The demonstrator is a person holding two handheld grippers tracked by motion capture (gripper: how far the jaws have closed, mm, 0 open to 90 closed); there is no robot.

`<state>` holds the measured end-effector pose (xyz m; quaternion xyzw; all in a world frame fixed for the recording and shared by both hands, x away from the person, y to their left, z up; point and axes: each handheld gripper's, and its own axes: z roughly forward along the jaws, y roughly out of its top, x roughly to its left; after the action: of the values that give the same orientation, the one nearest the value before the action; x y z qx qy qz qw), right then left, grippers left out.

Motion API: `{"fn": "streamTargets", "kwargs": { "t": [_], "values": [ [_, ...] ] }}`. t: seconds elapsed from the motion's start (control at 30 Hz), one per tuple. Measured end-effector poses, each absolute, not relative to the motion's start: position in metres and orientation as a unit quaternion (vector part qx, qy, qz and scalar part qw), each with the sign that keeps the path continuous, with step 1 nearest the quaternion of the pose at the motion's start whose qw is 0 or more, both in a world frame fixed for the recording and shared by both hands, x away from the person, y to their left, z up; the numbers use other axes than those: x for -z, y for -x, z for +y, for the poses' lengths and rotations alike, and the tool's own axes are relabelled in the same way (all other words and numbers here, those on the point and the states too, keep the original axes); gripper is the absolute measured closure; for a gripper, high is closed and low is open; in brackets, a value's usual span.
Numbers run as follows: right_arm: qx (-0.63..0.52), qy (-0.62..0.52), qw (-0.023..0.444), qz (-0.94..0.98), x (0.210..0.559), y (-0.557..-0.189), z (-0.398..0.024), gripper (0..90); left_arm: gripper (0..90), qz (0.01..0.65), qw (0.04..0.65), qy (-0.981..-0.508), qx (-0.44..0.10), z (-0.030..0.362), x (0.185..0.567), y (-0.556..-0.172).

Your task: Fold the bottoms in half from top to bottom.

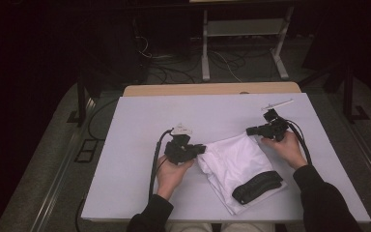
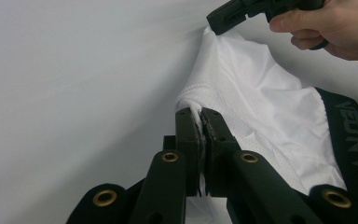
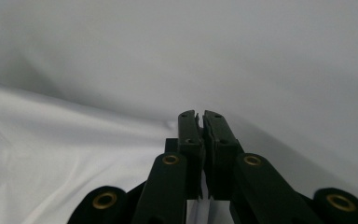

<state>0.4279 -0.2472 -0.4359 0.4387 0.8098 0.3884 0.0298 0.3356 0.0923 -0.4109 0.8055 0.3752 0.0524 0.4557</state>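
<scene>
Waistband (image 2: 354, 135) lettering — left gripper (image 2: 200, 114) view; high view: plain black.

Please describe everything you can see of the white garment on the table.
The white garment looks like thin, smooth fabric with a black waistband bearing lettering at its near end. It lies partly folded and creased on the white table. The left claw is shut on a stitched hem at one far corner; the right claw pinches the other far corner.
</scene>
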Motion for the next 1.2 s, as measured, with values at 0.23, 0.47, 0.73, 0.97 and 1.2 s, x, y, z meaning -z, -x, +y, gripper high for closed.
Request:
{"fn": "streamTargets", "kwargs": {
  "t": [0.23,0.47,0.73,0.97,1.2],
  "values": [
    [-0.388,-0.435,0.028,0.812,0.435,-0.439,-0.229,84.8,85.4,0.378,0.437,-0.813,-0.073,0.106,0.405,-0.343],
    [-0.388,-0.437,0.029,0.811,0.435,-0.449,-0.209,84.8,85.4,0.377,0.428,-0.817,-0.083,0.12,0.4,-0.355],
    [-0.393,-0.451,0.029,0.801,0.436,-0.456,-0.2,84.8,85.4,0.372,0.411,-0.826,-0.102,0.131,0.396,-0.377],
    [-0.401,-0.462,0.027,0.791,0.434,-0.459,-0.197,84.9,85.4,0.361,0.416,-0.829,-0.096,0.142,0.395,-0.399],
    [-0.408,-0.471,0.034,0.781,0.434,-0.461,-0.198,84.8,85.4,0.356,0.417,-0.83,-0.102,0.142,0.393,-0.417]
  ]
}}
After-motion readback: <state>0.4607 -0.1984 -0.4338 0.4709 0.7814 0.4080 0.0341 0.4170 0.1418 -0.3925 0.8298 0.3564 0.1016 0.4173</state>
